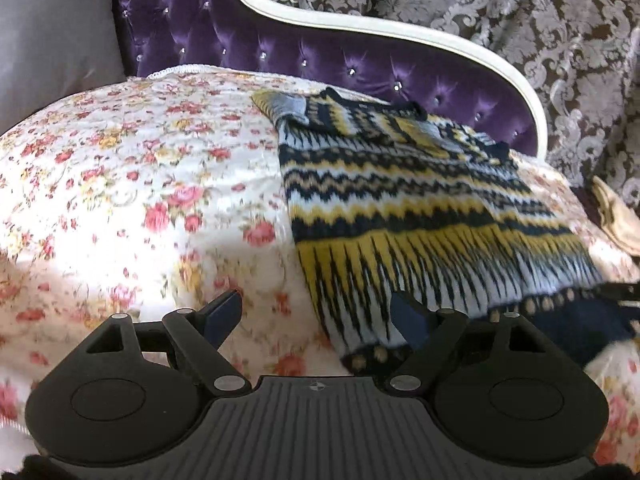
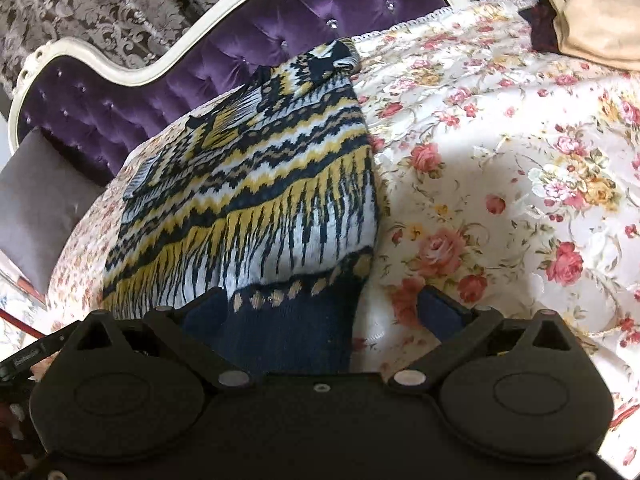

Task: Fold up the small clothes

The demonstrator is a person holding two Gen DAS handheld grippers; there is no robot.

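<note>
Sweater (image 1: 404,200), patterned, flat on floral cover (image 1: 132,184), right of centre in left view. Left gripper (image 1: 320,312) wide open, straddling its hem corner, gripping nothing. Right gripper (image 2: 332,308) wide open over navy hem, empty. Beige cushion (image 2: 592,16) clearer in right view, upper right.

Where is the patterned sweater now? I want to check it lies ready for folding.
The sweater lies flat on the floral bedspread, right of centre in the left wrist view, its top near the purple headboard and its dark hem nearest both cameras.
</note>
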